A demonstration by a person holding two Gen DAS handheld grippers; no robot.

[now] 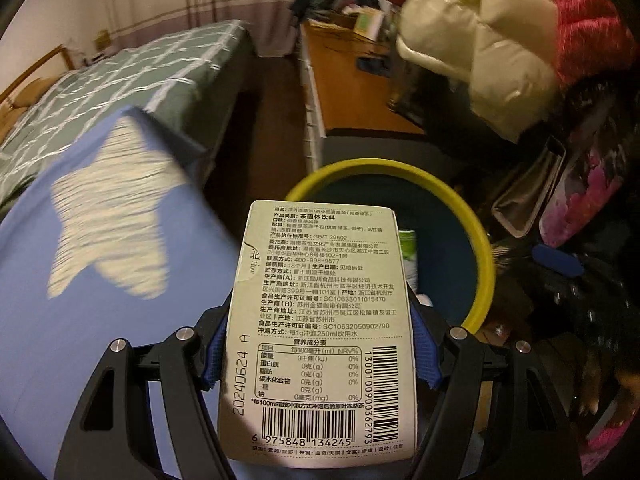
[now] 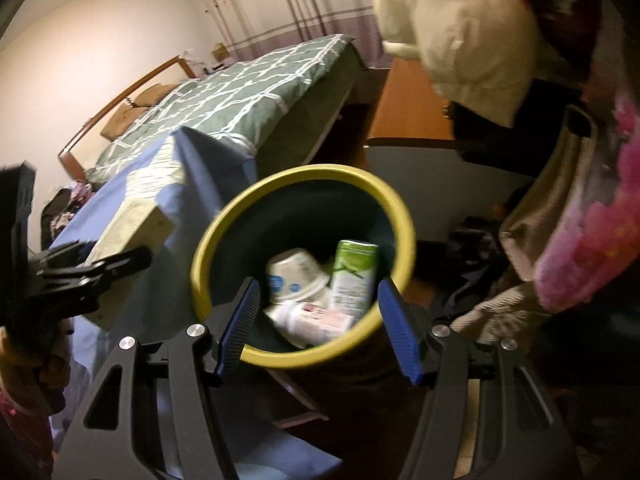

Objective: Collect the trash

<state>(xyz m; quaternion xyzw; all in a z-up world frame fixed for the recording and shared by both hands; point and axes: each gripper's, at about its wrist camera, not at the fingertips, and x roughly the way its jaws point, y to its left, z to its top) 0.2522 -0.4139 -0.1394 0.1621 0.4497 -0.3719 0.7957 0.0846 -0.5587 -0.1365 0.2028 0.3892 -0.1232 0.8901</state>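
Bin [image 2: 208,280] right of bed [image 2: 248,92]; carton [image 2: 354,276], cup [image 2: 294,276] inside bin.

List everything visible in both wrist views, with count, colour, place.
box: 1, pale with black print, clamped in left gripper in front of bin
bin: 1, yellow rim, dark inside, on floor beside bed
cup: 1, white, inside bin
carton: 1, green and white, inside bin
packet: 1, white and pink, inside bin
bed: 1, green checked cover, behind bin
blue sheet: 1, pale star, left of bin
jacket: 1, cream, hanging upper right
left gripper: 1, black, blue pads
right gripper: 1, black, blue pads, open over bin
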